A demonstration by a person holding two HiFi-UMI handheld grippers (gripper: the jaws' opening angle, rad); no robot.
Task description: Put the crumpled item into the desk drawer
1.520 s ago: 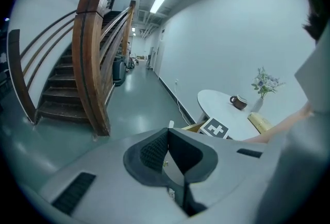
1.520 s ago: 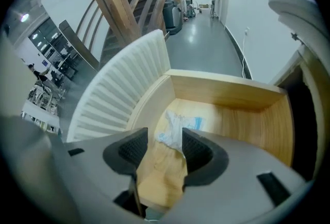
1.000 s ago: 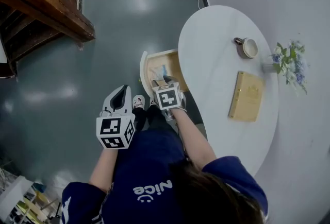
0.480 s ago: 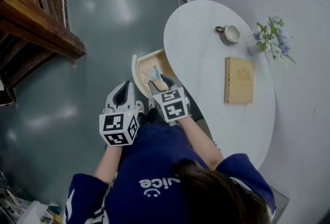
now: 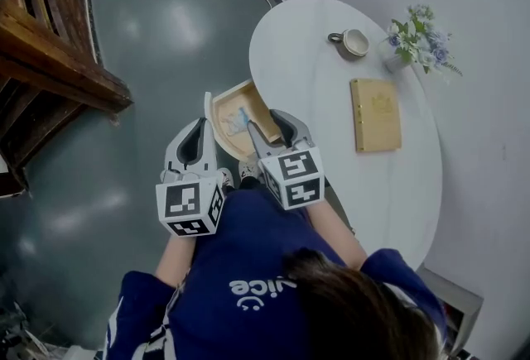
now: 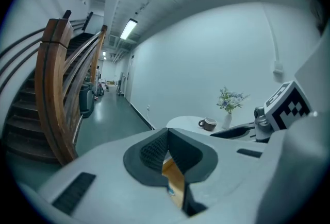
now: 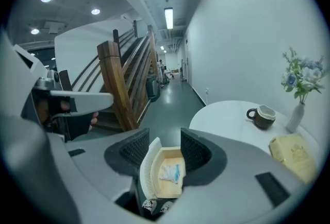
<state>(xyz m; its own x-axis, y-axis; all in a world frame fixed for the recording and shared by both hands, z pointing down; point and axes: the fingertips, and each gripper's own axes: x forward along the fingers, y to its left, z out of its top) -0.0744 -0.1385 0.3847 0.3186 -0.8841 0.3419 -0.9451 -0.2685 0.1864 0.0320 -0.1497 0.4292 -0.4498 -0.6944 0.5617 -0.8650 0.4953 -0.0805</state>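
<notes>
At left, your left gripper point(image 5: 199, 132) hovers with its jaws pressed together, holding nothing. Just right of it, the open wooden drawer point(image 5: 225, 106) holds the crumpled item point(image 5: 241, 120), a white-and-blue wad on its floor. It looks light, soft and crushable, so pinch its raised middle gently. Your right gripper point(image 5: 269, 125) hangs above, its jaws apart and empty, beside the white desk point(image 5: 331, 118).

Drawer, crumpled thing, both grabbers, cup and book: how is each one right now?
drawer: pulled open
crumpled item: lying inside the drawer, not held
left gripper: shut, empty
right gripper: open, nothing between its jaws
cup: upright on the table
book: closed, lying flat on the table
</notes>
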